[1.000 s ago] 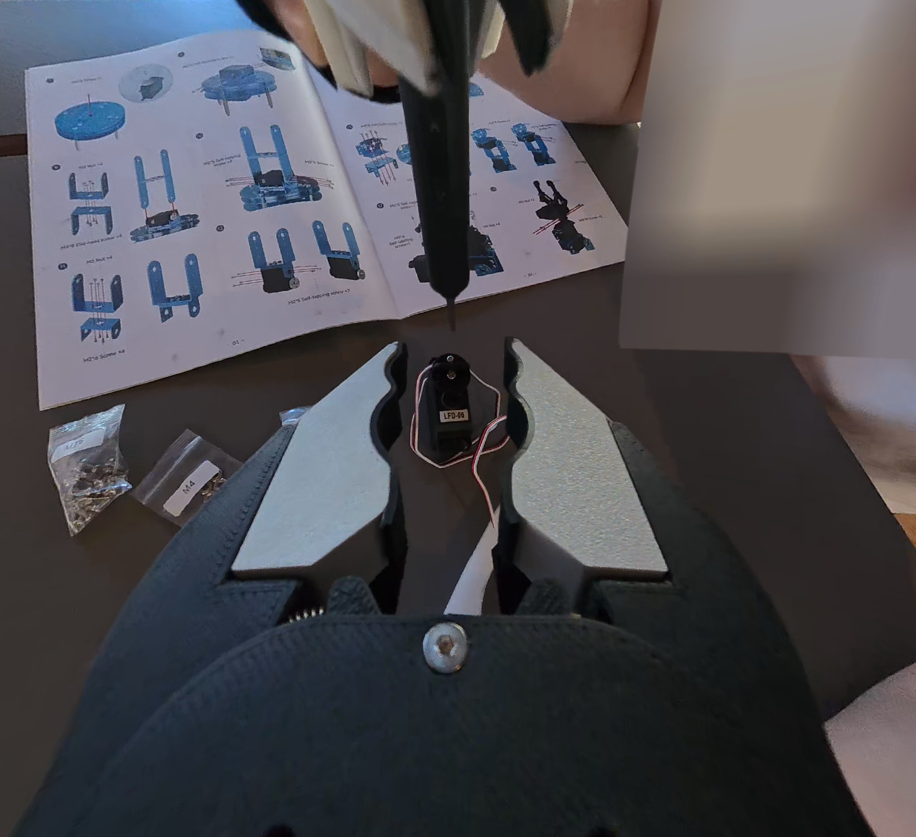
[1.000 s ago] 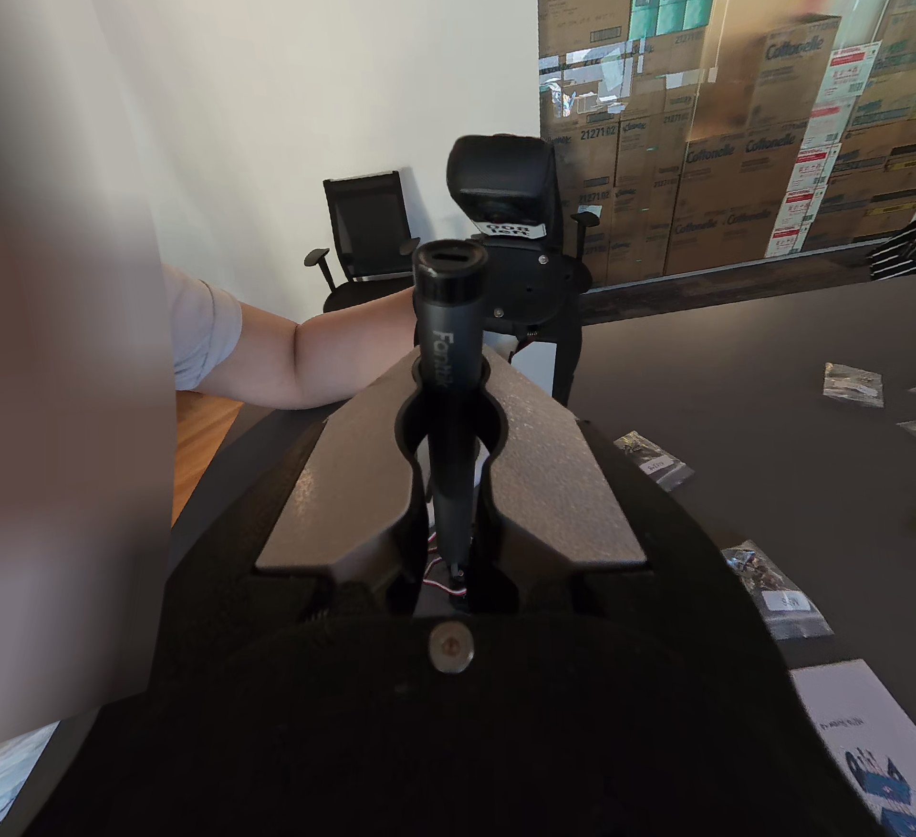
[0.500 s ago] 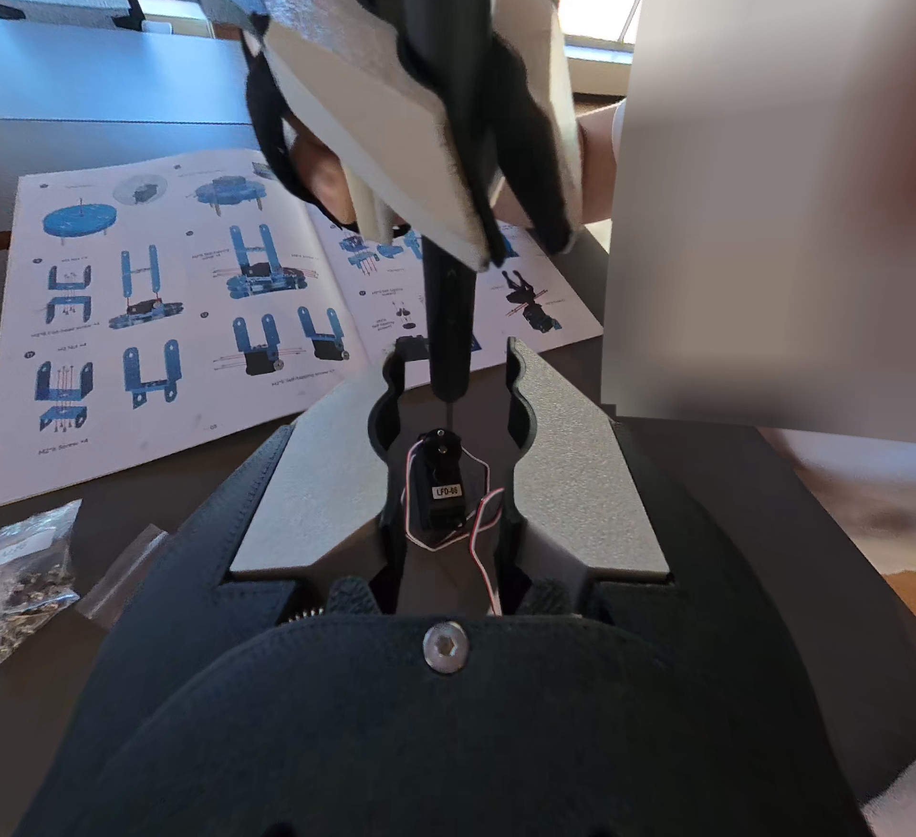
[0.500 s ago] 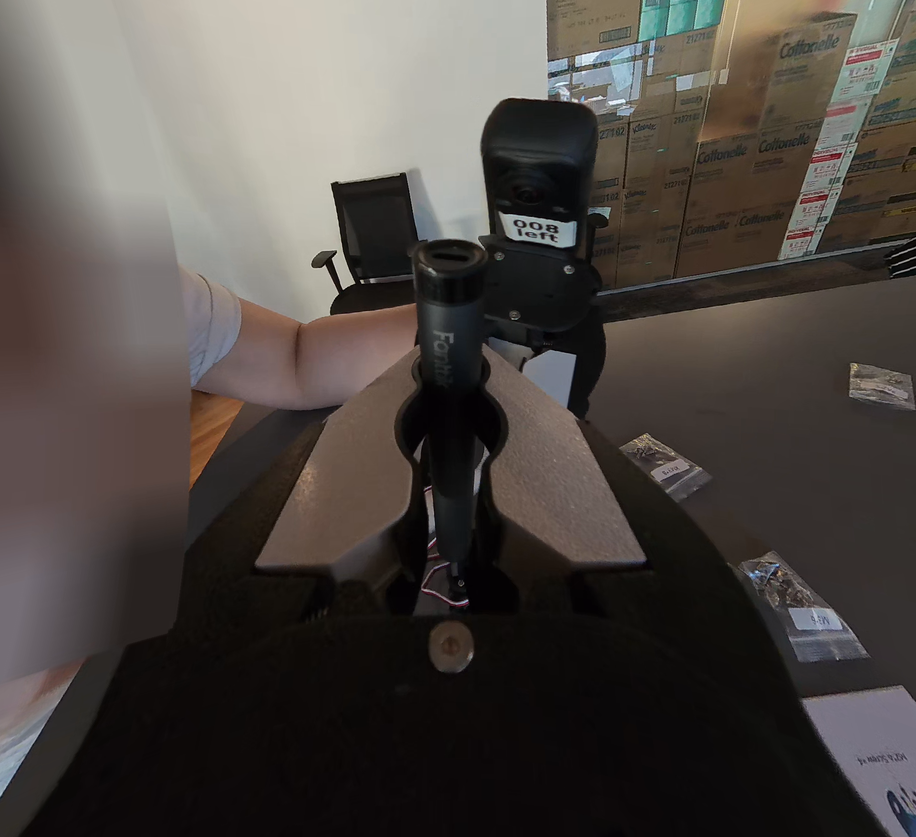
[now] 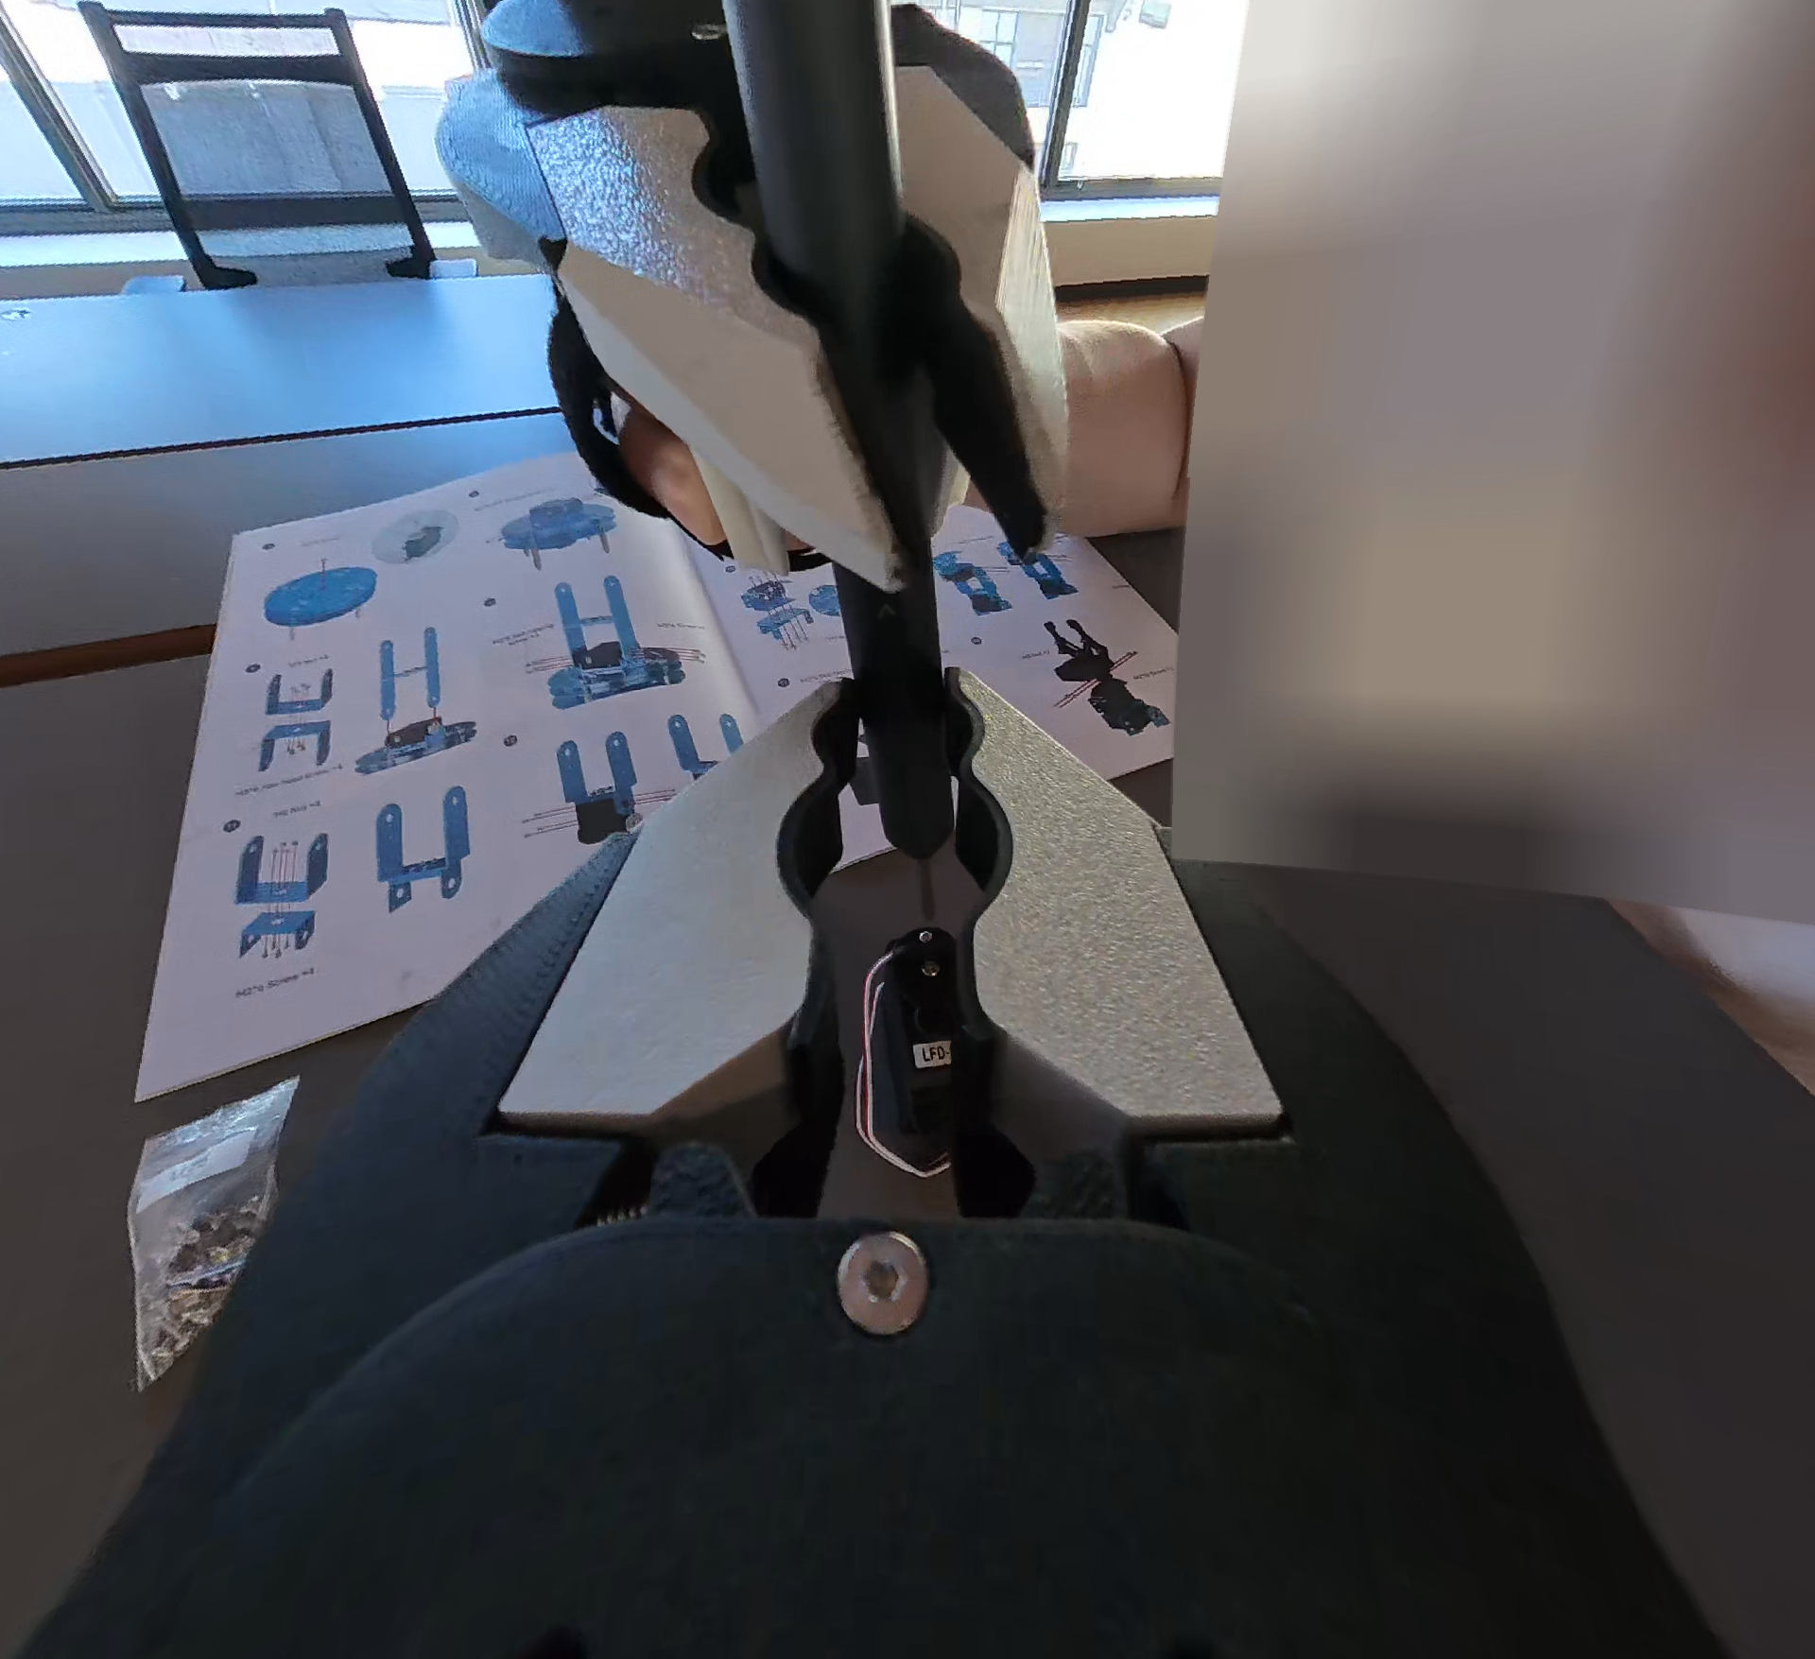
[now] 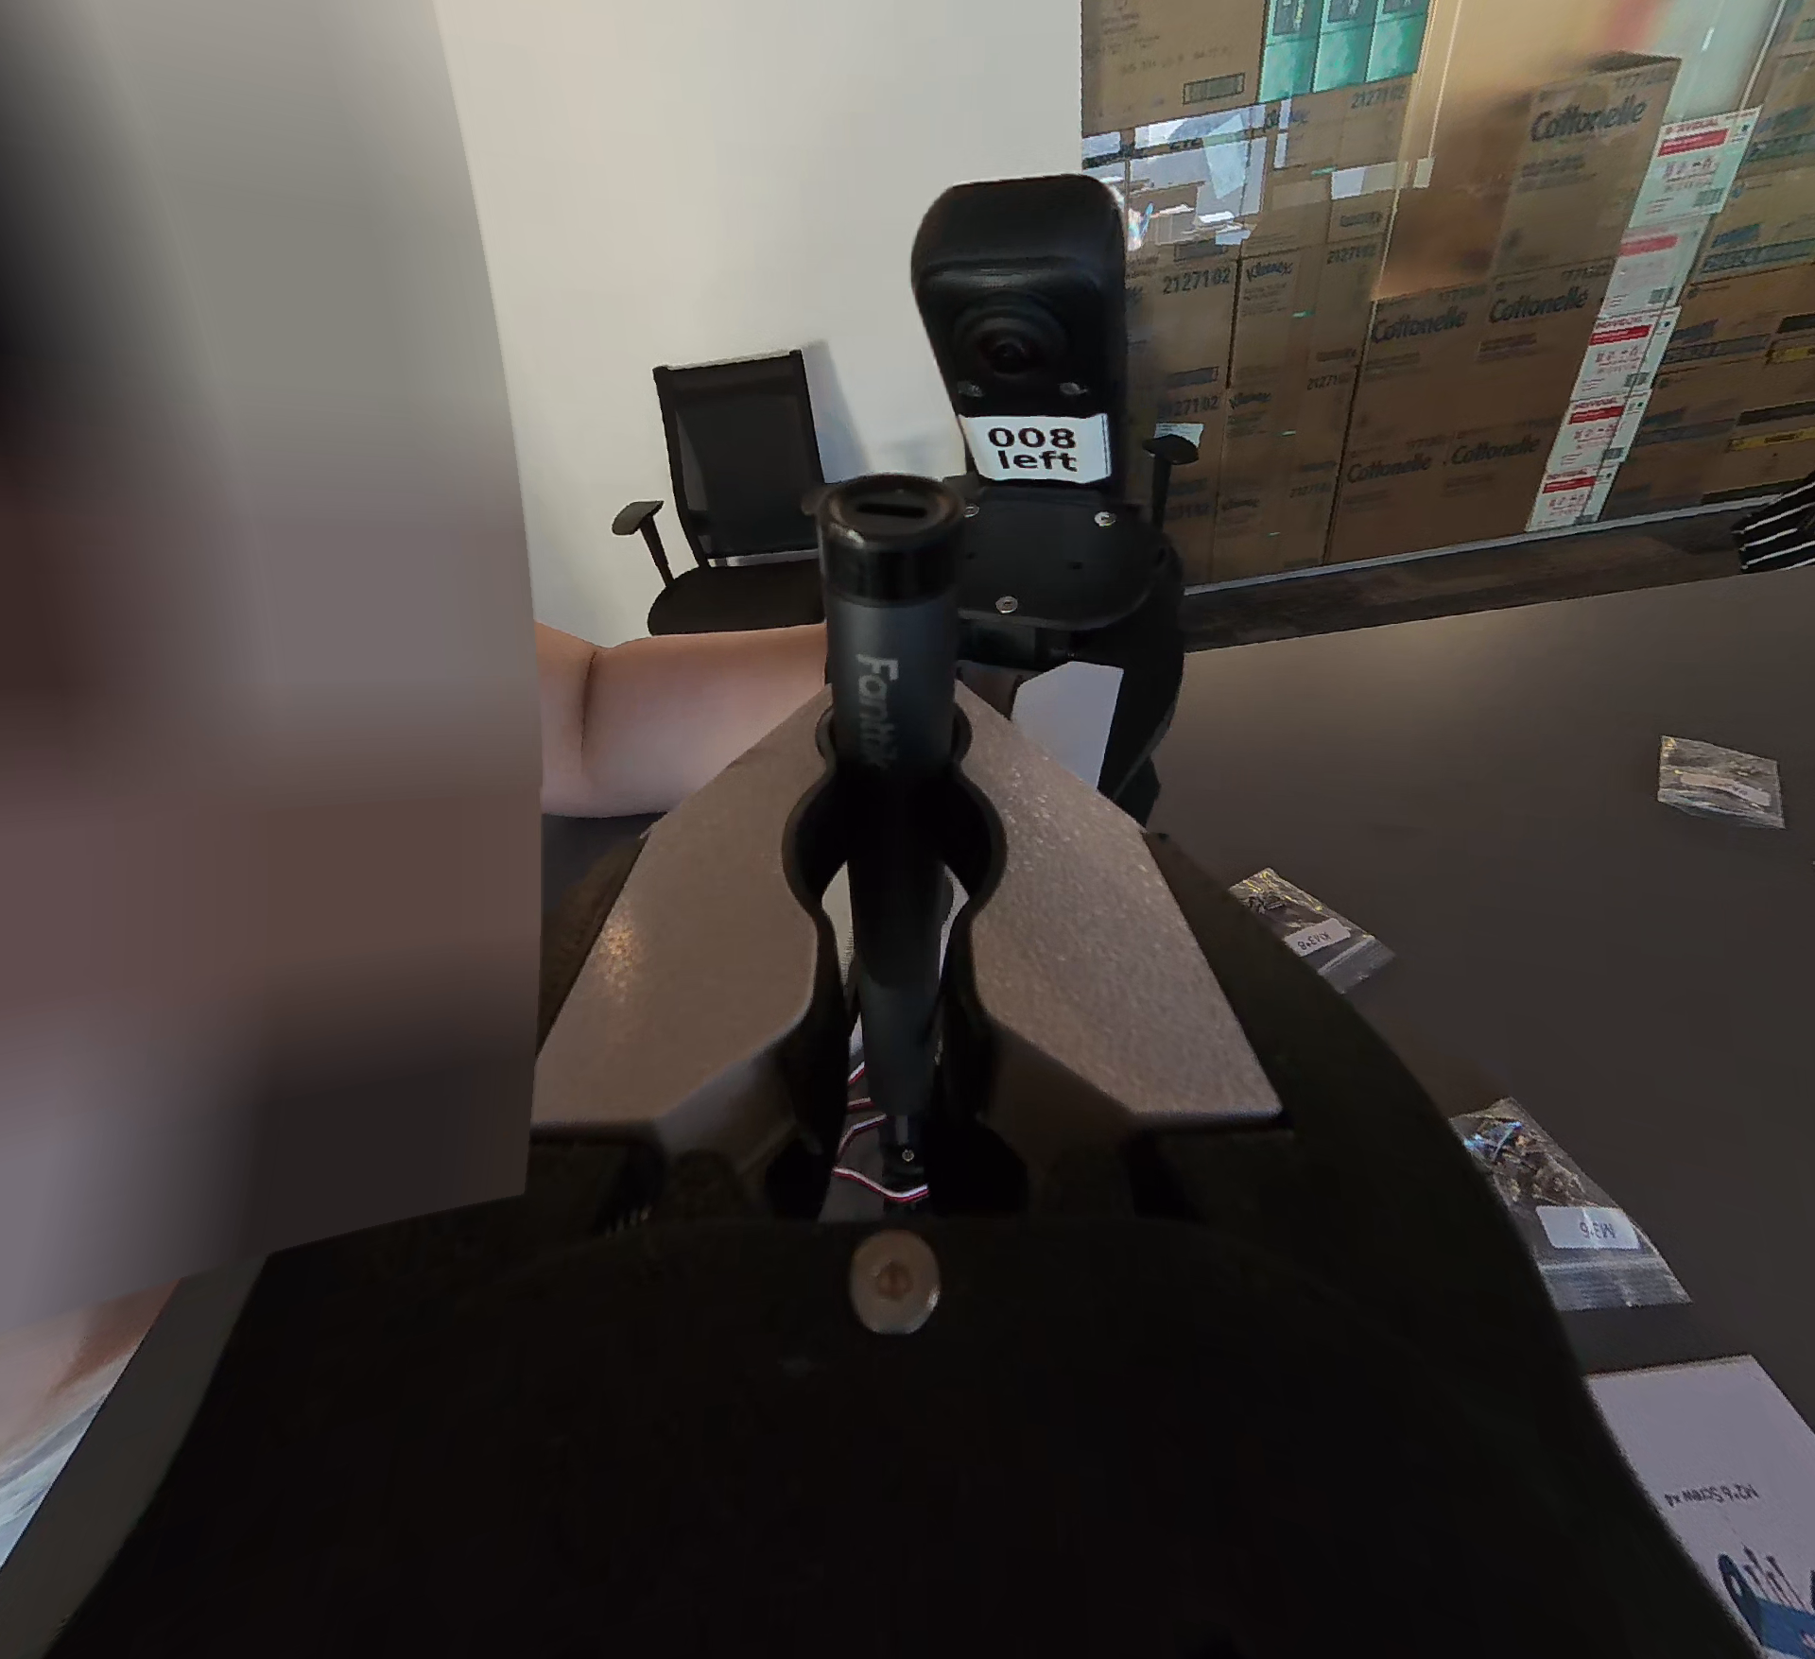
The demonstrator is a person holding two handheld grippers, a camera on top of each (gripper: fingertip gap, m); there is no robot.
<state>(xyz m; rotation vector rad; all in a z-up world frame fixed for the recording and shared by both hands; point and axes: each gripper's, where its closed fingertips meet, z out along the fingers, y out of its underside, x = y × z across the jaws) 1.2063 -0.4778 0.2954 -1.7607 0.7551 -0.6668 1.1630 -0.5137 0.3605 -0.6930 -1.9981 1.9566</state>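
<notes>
My left gripper (image 5: 892, 700) is shut on a small black servo (image 5: 918, 1023) with red and white wires, held deep between its fingers on the dark table (image 6: 1473, 728). My right gripper (image 6: 889, 728) is shut on a dark pen-shaped electric screwdriver (image 6: 884, 659) and holds it upright. In the left wrist view the screwdriver (image 5: 815, 139) comes down between the left fingertips, and its thin bit touches the top of the servo. In the right wrist view the bit meets the servo (image 6: 899, 1165) low between the fingers. The left gripper's camera (image 6: 1021, 335) stands just behind it.
An open instruction booklet (image 5: 412, 728) with blue drawings lies beyond the left gripper. Small bags of screws lie to its left (image 5: 196, 1219) and on the table in the right wrist view (image 6: 1306, 924) (image 6: 1571, 1219). A person's arm (image 6: 668, 728) reaches in. Chairs and stacked cardboard boxes (image 6: 1473, 335) stand behind. The tips of one gripper are about 8 cm away from the tips of the other.
The left gripper has slid forward around the servo and closed on it. The screwdriver has come down until its bit touches the servo's top.
</notes>
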